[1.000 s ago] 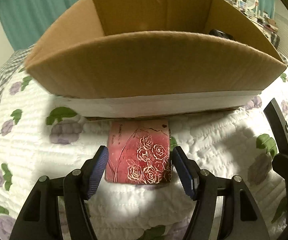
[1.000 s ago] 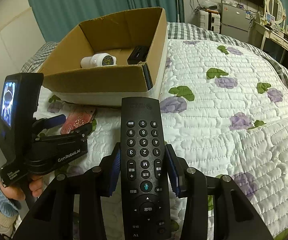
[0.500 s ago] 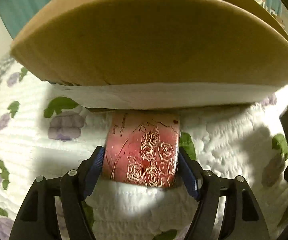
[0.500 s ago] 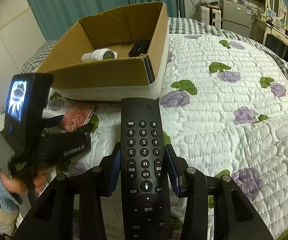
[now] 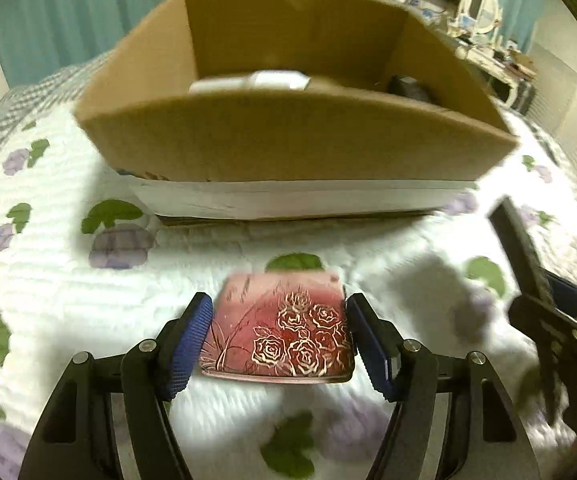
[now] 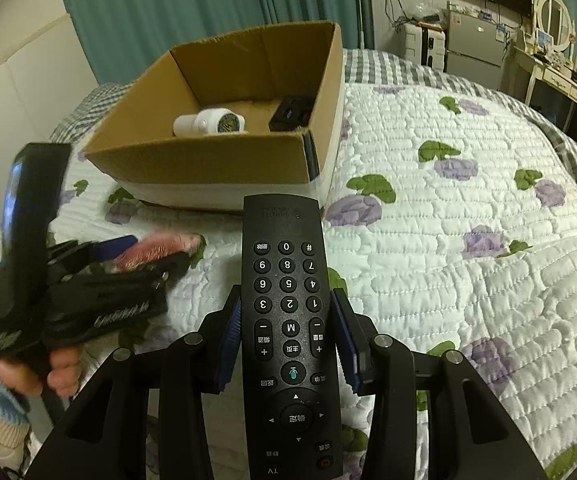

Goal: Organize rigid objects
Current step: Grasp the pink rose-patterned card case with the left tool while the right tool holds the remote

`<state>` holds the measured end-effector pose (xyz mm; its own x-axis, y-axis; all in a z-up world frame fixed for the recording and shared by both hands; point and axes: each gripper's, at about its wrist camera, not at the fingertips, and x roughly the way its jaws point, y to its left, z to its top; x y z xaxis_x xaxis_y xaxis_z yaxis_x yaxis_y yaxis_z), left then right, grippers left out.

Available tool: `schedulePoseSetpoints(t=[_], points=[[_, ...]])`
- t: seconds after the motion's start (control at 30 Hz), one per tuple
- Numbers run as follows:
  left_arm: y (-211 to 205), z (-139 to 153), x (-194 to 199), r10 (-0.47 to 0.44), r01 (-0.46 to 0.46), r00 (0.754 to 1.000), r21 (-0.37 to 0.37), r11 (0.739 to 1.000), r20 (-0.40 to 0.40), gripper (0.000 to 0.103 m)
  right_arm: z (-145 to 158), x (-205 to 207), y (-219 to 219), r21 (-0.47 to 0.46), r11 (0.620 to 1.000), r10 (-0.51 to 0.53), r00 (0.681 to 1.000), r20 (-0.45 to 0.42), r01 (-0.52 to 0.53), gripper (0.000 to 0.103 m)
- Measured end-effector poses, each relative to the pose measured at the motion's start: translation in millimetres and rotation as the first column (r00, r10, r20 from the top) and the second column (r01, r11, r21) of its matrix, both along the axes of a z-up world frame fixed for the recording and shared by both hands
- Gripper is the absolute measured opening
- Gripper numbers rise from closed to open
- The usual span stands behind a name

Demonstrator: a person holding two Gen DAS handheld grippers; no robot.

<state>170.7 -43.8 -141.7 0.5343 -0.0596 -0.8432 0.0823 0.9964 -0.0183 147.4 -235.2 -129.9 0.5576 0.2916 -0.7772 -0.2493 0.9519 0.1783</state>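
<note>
L gripper (image 5: 278, 332) clamps red rose case (image 5: 284, 330), R gripper (image 6: 288, 336) clamps remote (image 6: 288, 320), both aimed twd cardboard box (image 6: 208, 160) for drop-in.

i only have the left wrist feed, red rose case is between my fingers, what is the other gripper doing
Observer: The right gripper is shut on a black remote control, keypad up, pointing toward the cardboard box.
Operator: whats the white thing in the box, blurry for me
Observer: A white bottle lying on its side, with a round label on its end facing the right wrist camera.
Operator: and the dark thing at the far right of the box
Observer: A small black boxy item on the box floor, in the corner, apart from the bottle.
Operator: is my case off the bed
Observer: From the right wrist view, the rose case sits clamped in the left gripper; motion blur hides any gap beneath.
</note>
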Motion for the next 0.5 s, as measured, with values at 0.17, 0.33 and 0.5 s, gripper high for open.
schedulePoseSetpoints(t=[0.17, 0.33, 0.5], points=[[4, 16, -24, -0.069, 0.069, 0.998, -0.056, 0.996, 0.016, 0.015, 19, -13, 7, -0.010, 1.000, 0.011, 0.999, 0.051, -0.010, 0.041], [4, -4, -23, -0.030, 0.028, 0.998, -0.043, 0.999, -0.057, 0.008, 29, -23, 15, -0.022, 0.999, 0.026, 0.997, 0.079, -0.024, 0.041], [13, 1, -22, -0.028, 0.025, 0.998, -0.065, 0.998, -0.054, 0.020, 26, -25, 12, -0.026, 1.000, 0.014, 0.998, 0.068, -0.012, 0.041]])
